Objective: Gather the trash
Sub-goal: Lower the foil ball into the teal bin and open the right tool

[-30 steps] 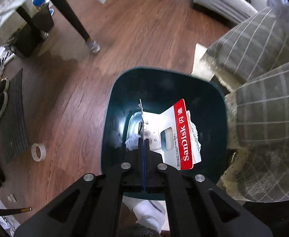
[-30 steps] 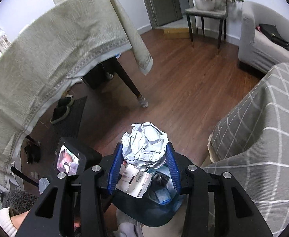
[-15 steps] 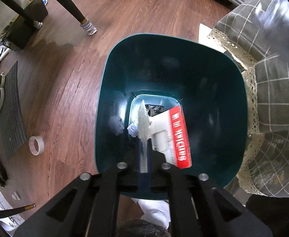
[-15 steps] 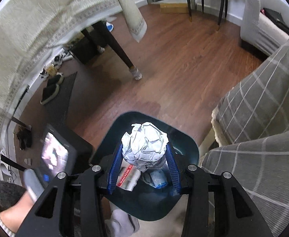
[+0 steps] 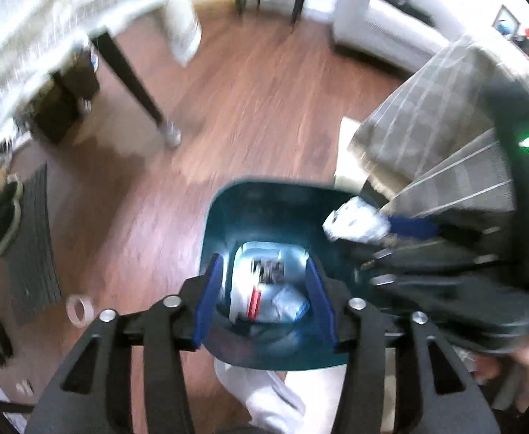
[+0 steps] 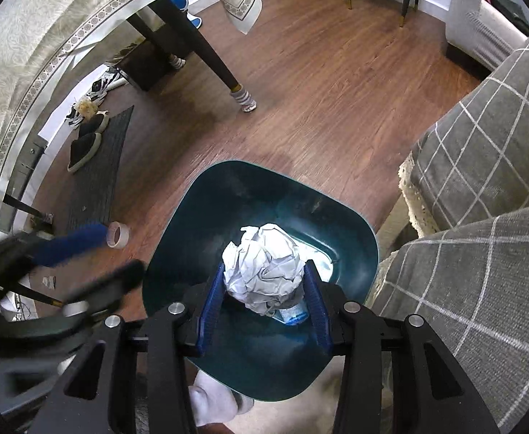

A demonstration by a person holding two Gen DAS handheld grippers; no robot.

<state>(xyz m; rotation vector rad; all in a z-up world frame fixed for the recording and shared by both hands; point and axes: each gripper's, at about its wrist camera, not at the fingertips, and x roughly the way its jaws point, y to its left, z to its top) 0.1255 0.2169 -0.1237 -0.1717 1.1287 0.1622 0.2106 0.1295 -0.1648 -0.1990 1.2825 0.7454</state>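
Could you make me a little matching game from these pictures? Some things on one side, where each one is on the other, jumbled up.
Things:
1. paper ball
2. tape roll
3. red-and-white card
4. slippers

Places:
A. lying at the bottom of the bin
B. on the dark mat
C. clamped in the right gripper above the bin
D. on the wood floor beside the bin

Pairs: 1-C, 2-D, 3-A, 4-B
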